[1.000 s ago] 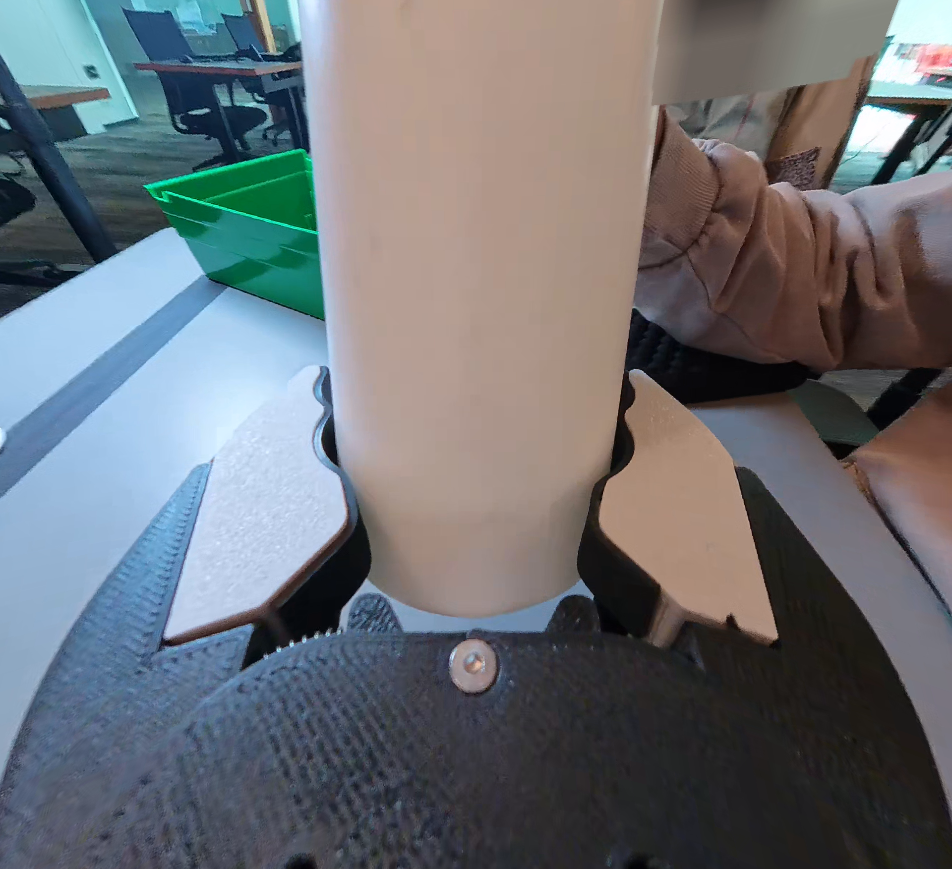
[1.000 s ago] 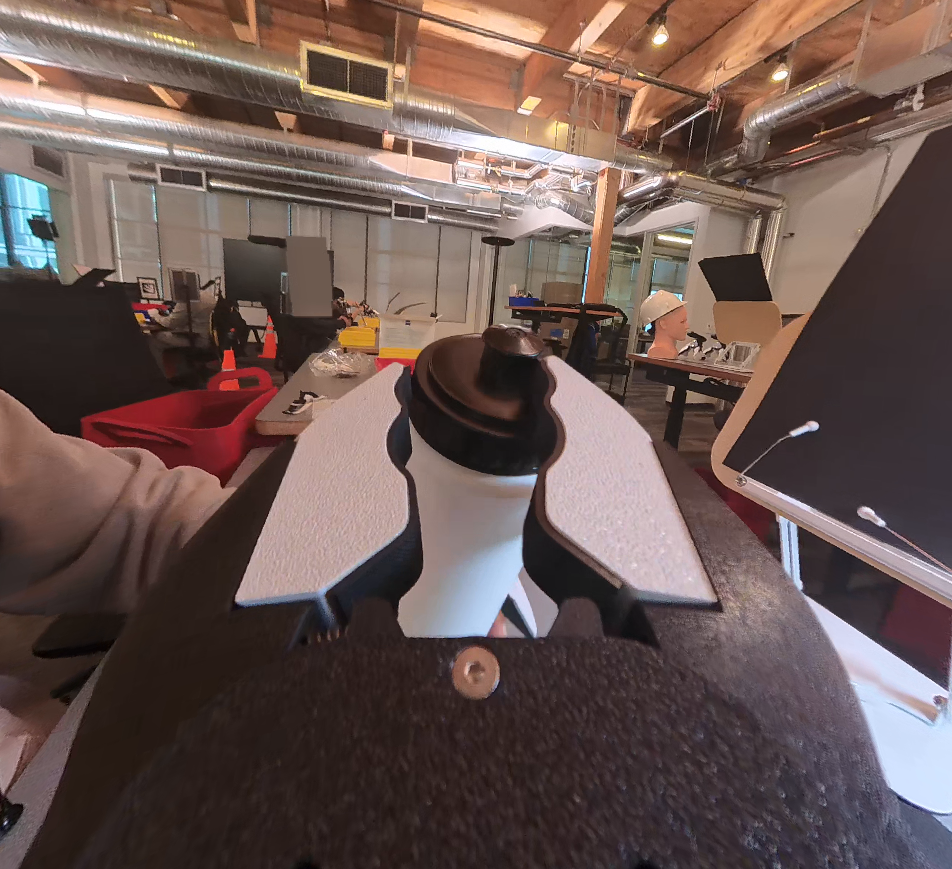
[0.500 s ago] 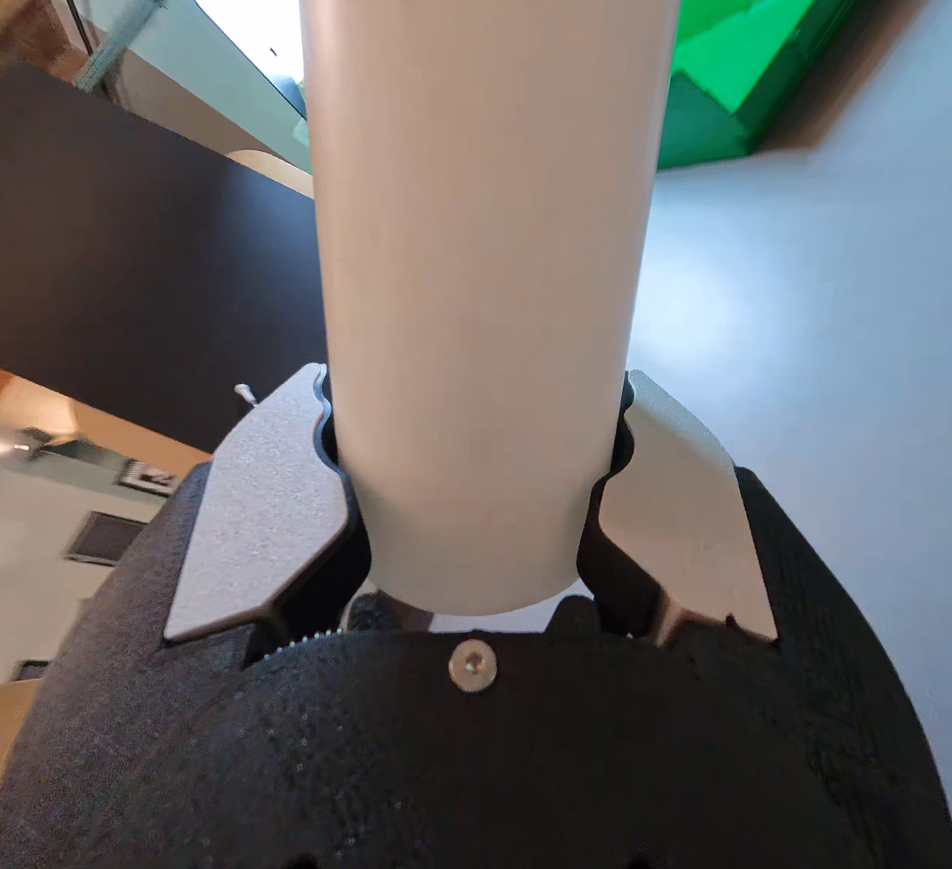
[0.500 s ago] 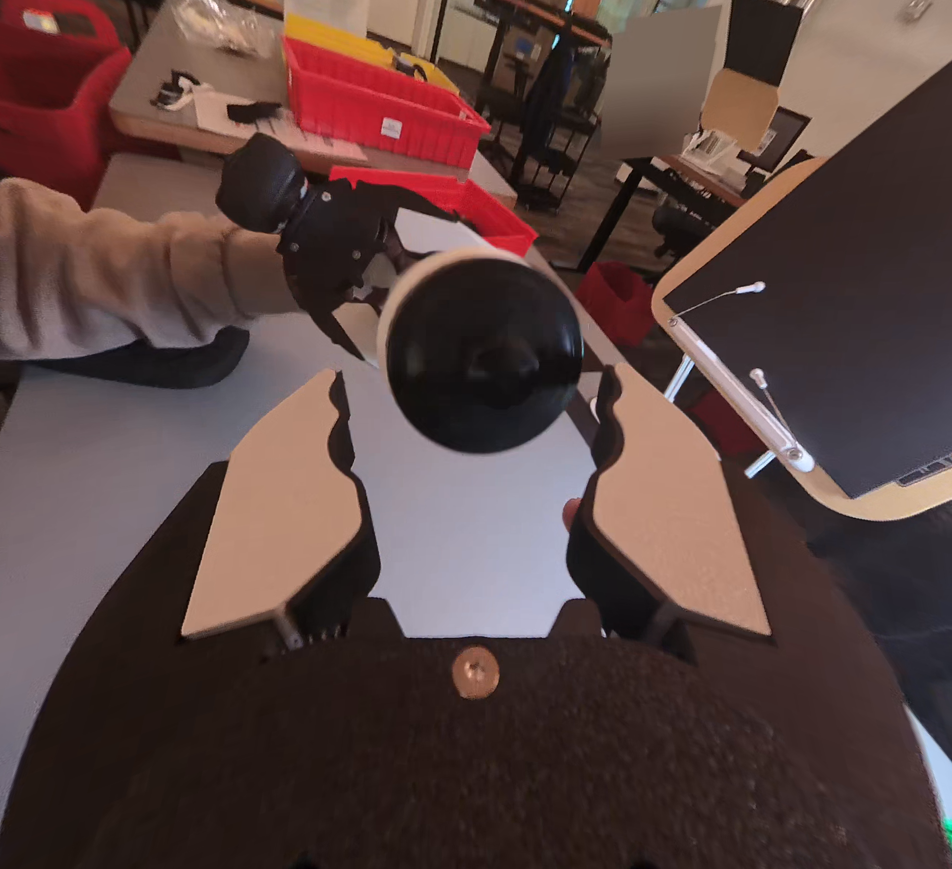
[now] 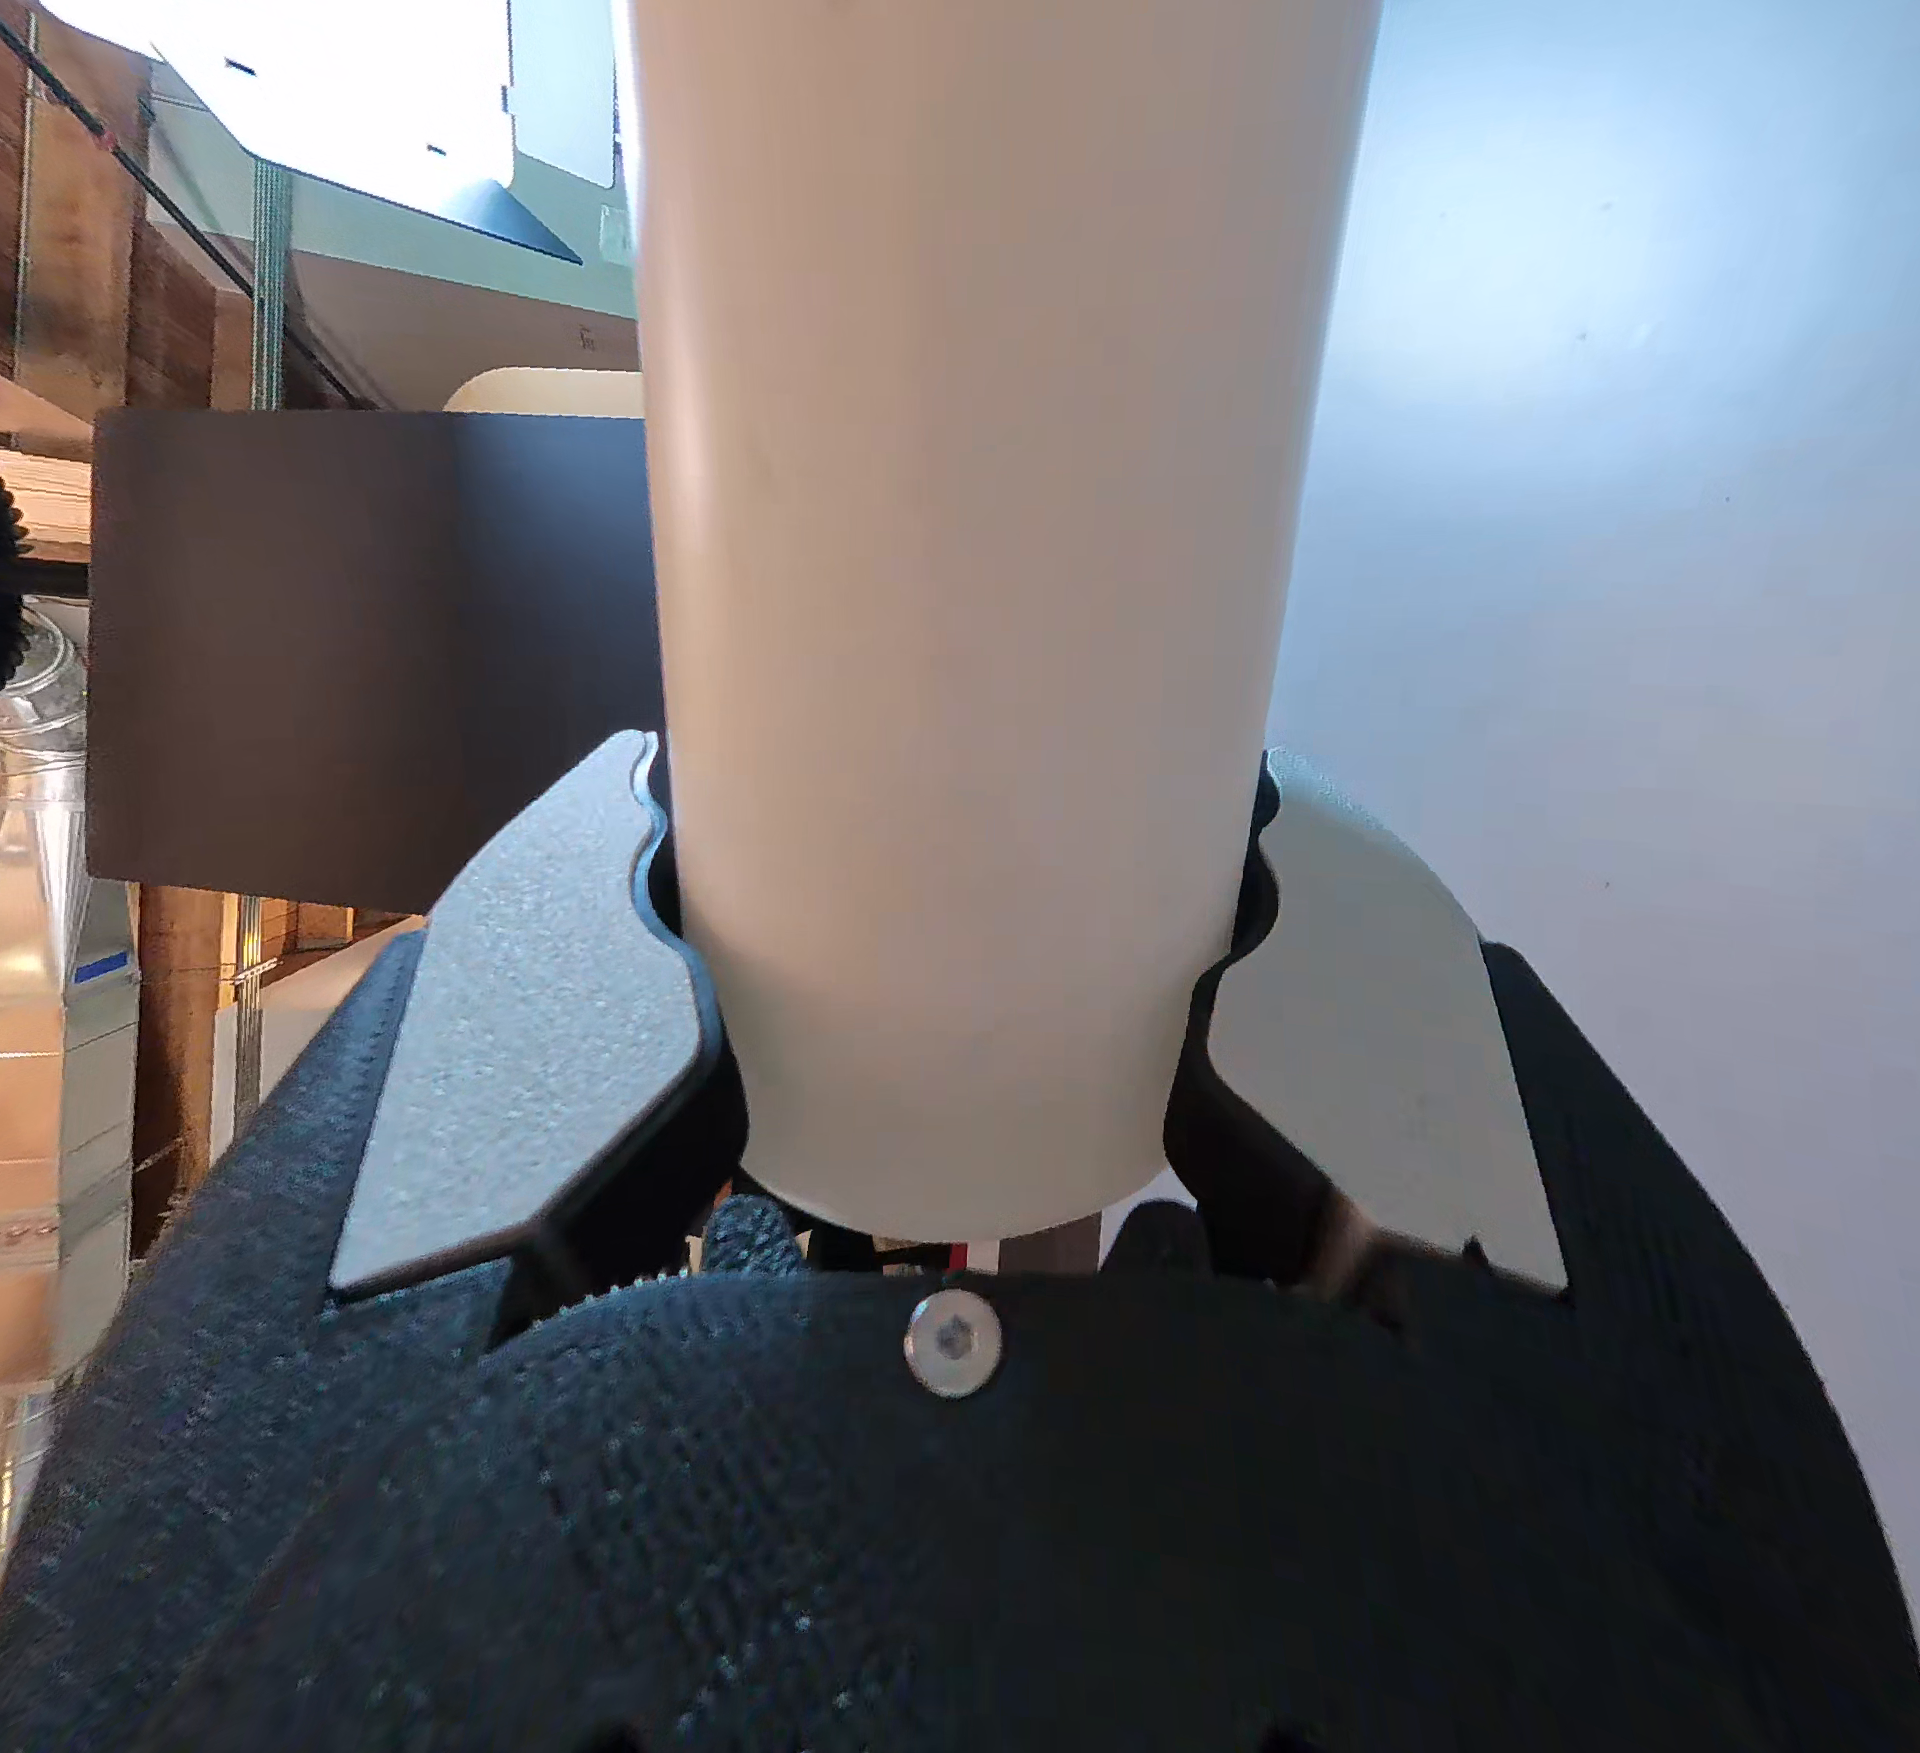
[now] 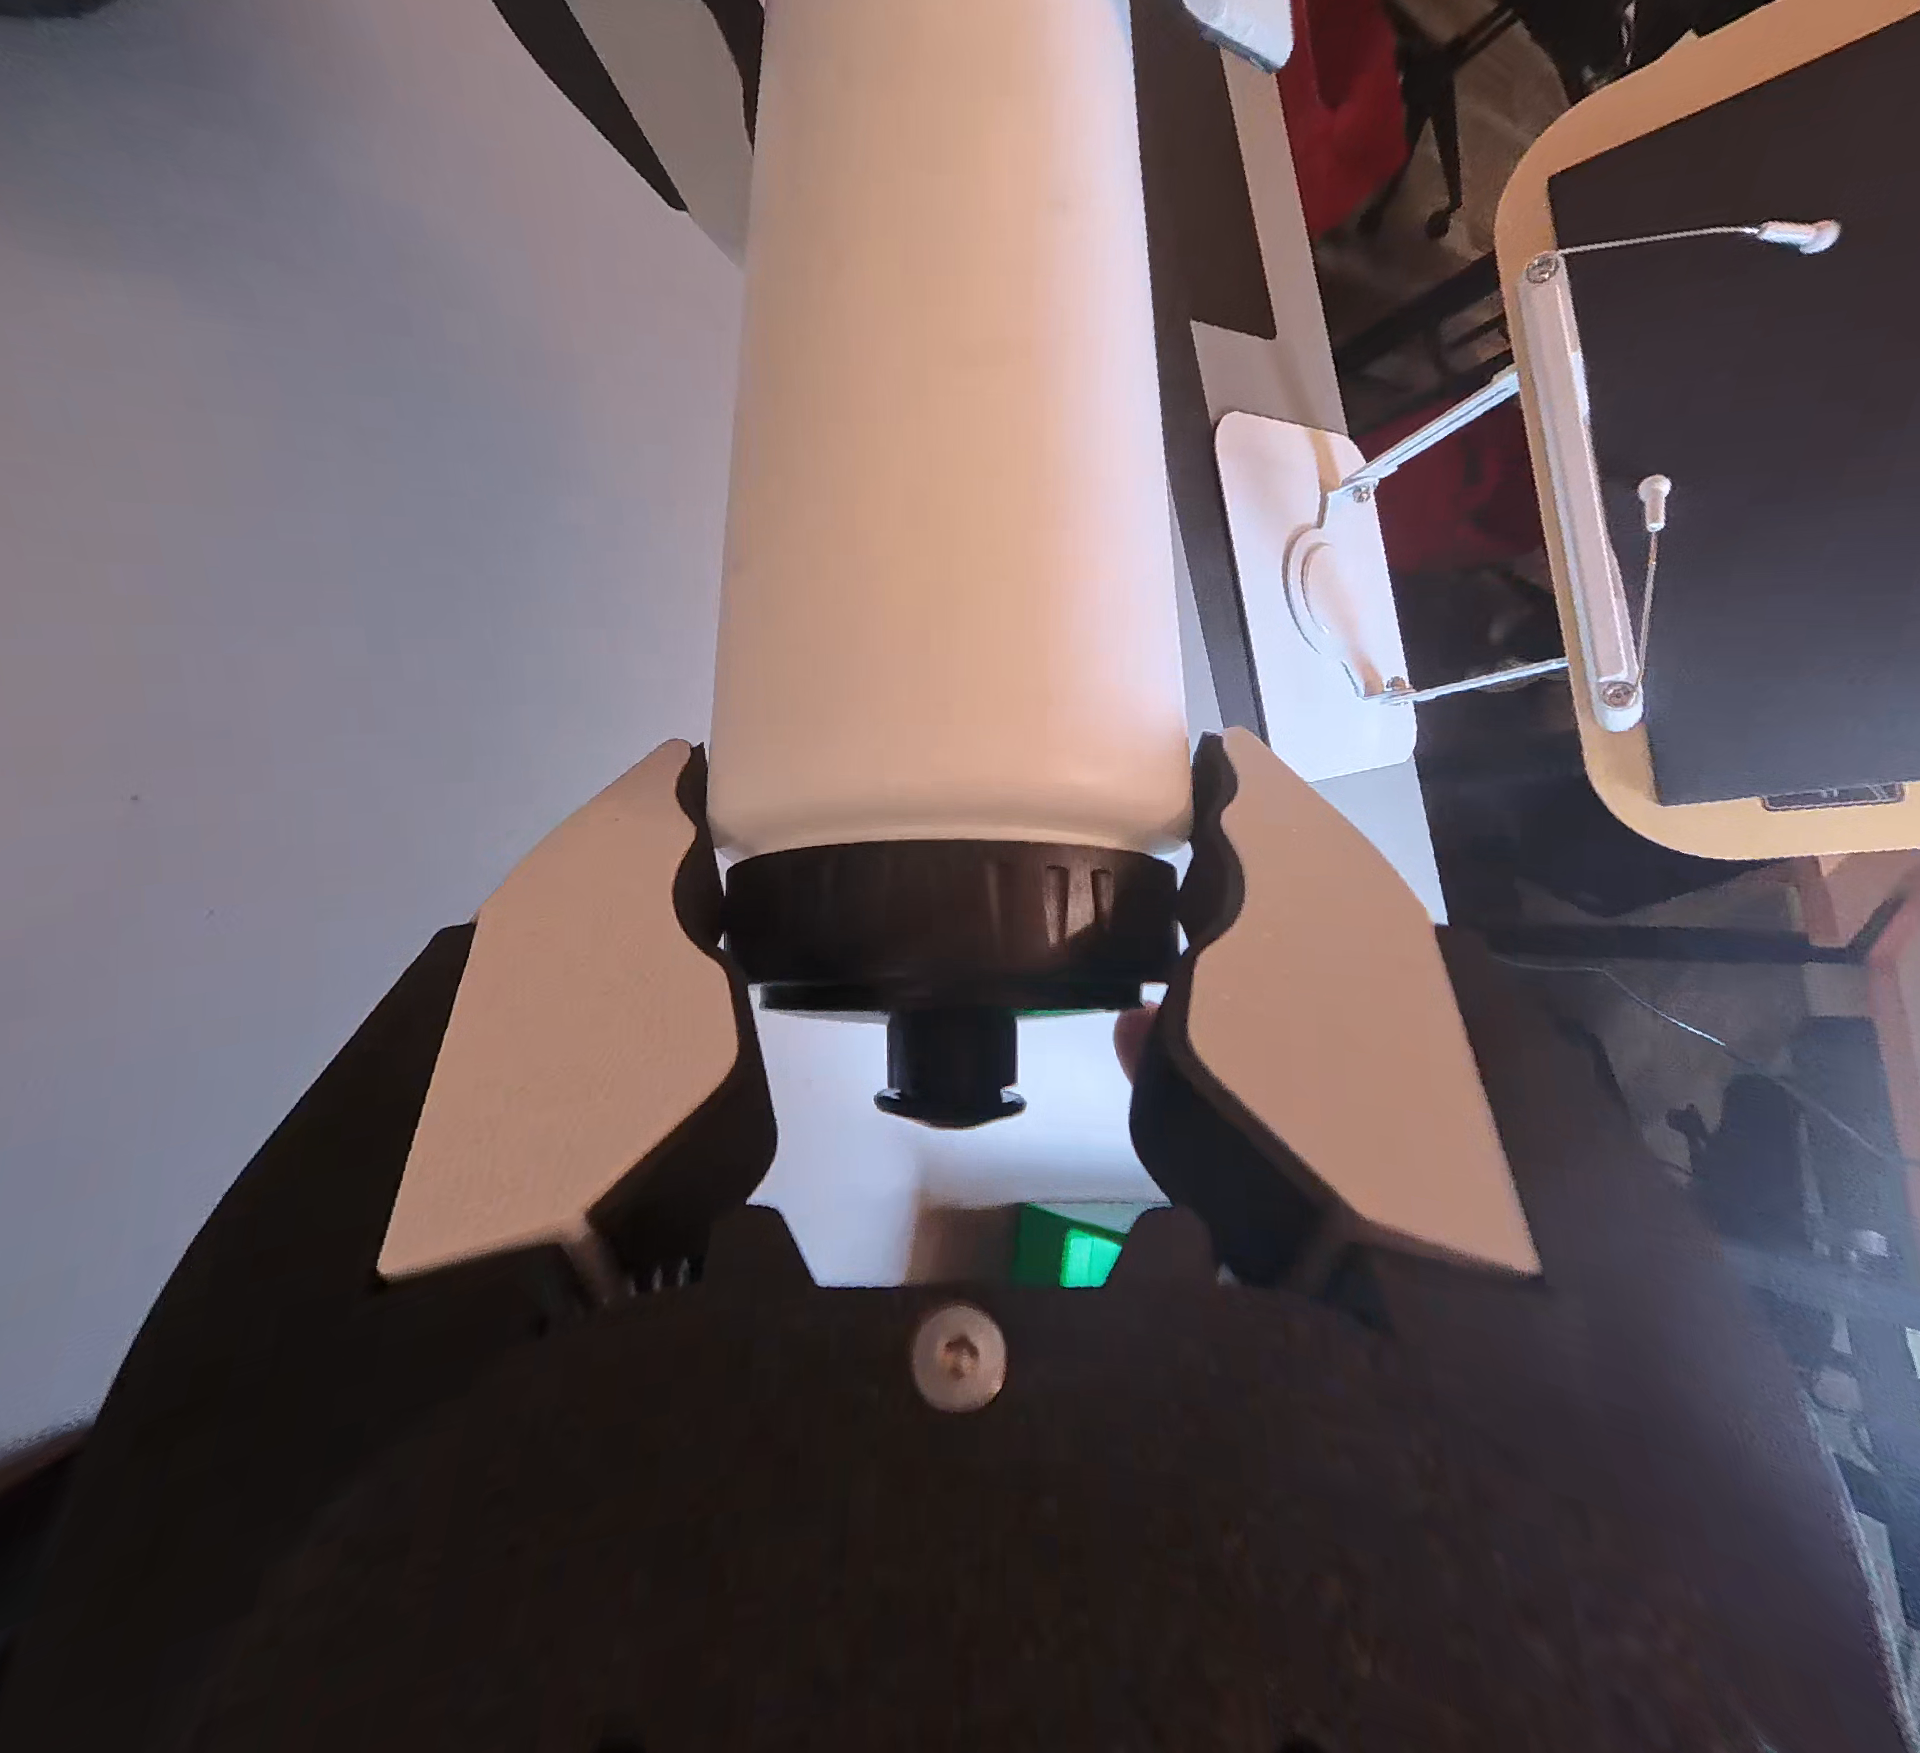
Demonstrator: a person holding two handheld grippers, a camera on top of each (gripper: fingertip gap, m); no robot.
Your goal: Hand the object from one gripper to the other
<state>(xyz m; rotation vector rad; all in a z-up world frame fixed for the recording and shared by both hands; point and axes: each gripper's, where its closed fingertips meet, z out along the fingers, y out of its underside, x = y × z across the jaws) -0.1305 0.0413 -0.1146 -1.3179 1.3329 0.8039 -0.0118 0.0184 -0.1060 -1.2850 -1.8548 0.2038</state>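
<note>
— Where is the white bottle (image 6: 951, 415)?

— Level above the grey table (image 6: 312, 456), held at both ends. My left gripper (image 5: 956, 872) is clamped on its base.

— And the right gripper (image 6: 951, 856)?

— Its jaws touch the bottle at its black cap (image 6: 951, 919), half-spread; I can't tell how firmly.

a plain pale grey tabletop (image 6: 312, 456) with a smooth matte surface fills the left of the right wrist view and the right of the left wrist view (image 5: 1610, 560). near its far edge lies a flat white rectangular metal base plate (image 6: 1278, 581), from which thin silver rods rise. a small green plastic piece (image 6: 1070, 1246) shows low down, its footing unclear.
</note>
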